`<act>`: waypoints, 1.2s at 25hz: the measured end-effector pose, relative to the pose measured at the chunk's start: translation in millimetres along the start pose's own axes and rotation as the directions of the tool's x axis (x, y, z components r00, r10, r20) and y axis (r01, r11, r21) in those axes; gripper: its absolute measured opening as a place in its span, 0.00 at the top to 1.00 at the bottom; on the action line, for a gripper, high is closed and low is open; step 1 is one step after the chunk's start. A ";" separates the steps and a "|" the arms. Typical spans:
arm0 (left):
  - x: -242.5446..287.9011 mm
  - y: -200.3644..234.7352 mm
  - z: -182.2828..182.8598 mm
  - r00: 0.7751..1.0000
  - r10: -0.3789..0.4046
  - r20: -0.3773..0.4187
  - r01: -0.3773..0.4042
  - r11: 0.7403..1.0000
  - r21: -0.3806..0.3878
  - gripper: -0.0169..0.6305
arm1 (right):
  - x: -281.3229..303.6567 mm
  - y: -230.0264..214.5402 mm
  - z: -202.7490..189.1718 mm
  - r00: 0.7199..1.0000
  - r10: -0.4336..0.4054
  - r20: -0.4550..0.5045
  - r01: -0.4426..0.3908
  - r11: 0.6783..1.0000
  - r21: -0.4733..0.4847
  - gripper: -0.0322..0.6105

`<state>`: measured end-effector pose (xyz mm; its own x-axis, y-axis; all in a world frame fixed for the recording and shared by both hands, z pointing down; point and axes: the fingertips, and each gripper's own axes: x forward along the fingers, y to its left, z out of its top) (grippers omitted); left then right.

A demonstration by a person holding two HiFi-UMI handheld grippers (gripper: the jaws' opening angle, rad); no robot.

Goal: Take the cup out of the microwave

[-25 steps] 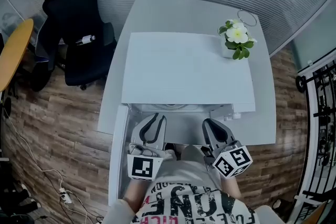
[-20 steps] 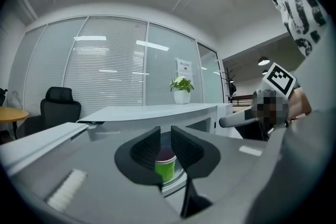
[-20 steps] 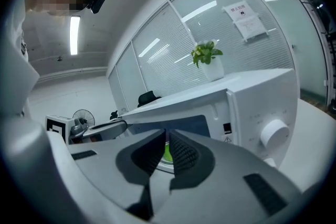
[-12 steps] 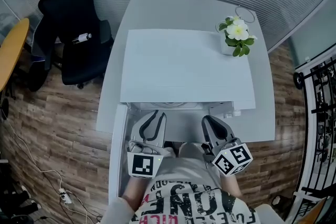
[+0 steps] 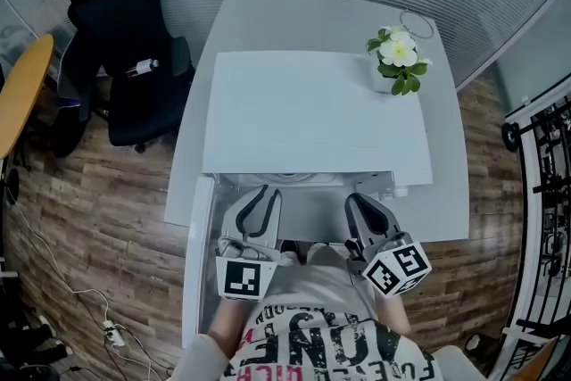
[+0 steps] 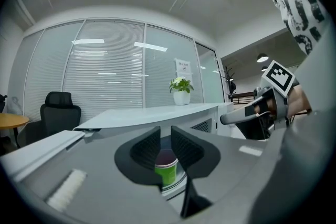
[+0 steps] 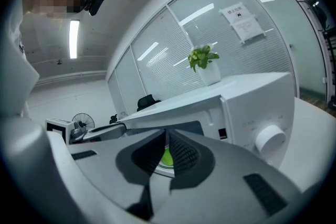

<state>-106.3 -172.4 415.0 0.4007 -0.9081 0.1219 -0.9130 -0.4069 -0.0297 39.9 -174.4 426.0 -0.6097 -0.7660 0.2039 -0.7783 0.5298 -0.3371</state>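
Note:
A green cup [image 6: 167,168] stands on the glass turntable inside the white microwave [image 5: 317,111], whose door [image 5: 198,254] hangs open to the left. In the left gripper view the cup shows through the narrow gap of my left gripper [image 6: 165,131], beyond the jaws and not touched. The left gripper [image 5: 260,194] is held just before the oven opening, slightly open and empty. My right gripper [image 5: 359,202] hovers beside it, to the right. In its own view the right gripper [image 7: 166,134] has its tips together, with a sliver of the cup [image 7: 167,156] behind them. The head view hides the cup.
A potted white flower [image 5: 397,62] sits on the microwave's back right corner. The control dial [image 7: 270,140] is right of the opening. A black office chair [image 5: 125,40] stands left of the table, and a wooden tabletop [image 5: 22,89] shows at the far left.

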 end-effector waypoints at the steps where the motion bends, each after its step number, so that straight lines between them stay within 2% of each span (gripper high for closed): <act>1: 0.3 -0.2 0.2 1.000 0.000 0.001 0.000 1.000 0.000 0.86 | 0.1 0.4 0.7 1.000 0.000 0.000 0.000 1.000 -0.004 0.91; 6: 3.0 -0.9 -1.0 1.000 -0.008 -0.009 0.008 0.999 0.036 0.86 | -1.5 -1.3 0.4 1.000 -0.008 0.011 0.008 1.000 0.010 0.91; 10: 7.4 -3.9 -3.5 0.999 -0.023 -0.031 0.026 0.992 0.123 0.86 | -4.7 -2.7 0.4 1.000 -0.016 0.020 0.015 1.000 0.015 0.91; 14: 14.7 -10.9 -10.5 0.996 -0.050 -0.070 0.065 0.973 0.222 0.86 | -7.7 -4.6 0.0 0.999 -0.029 0.029 0.028 0.999 0.033 0.91; 21: 27.9 -21.3 -34.5 0.979 -0.101 -0.179 0.165 0.907 0.387 0.83 | -8.9 -4.2 -0.9 0.998 -0.041 0.037 0.039 0.998 0.039 0.91; 30: 49.7 -27.3 -63.6 0.944 -0.131 -0.302 0.272 0.829 0.489 0.78 | -9.1 -6.6 -3.4 0.997 -0.067 0.042 0.065 0.997 0.049 0.91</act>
<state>-66.3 -200.1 485.0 0.4748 -0.7740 0.4189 -0.6102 -0.6325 -0.4770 50.1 -169.7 429.4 -0.5495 -0.8144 0.1867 -0.8078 0.4609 -0.3674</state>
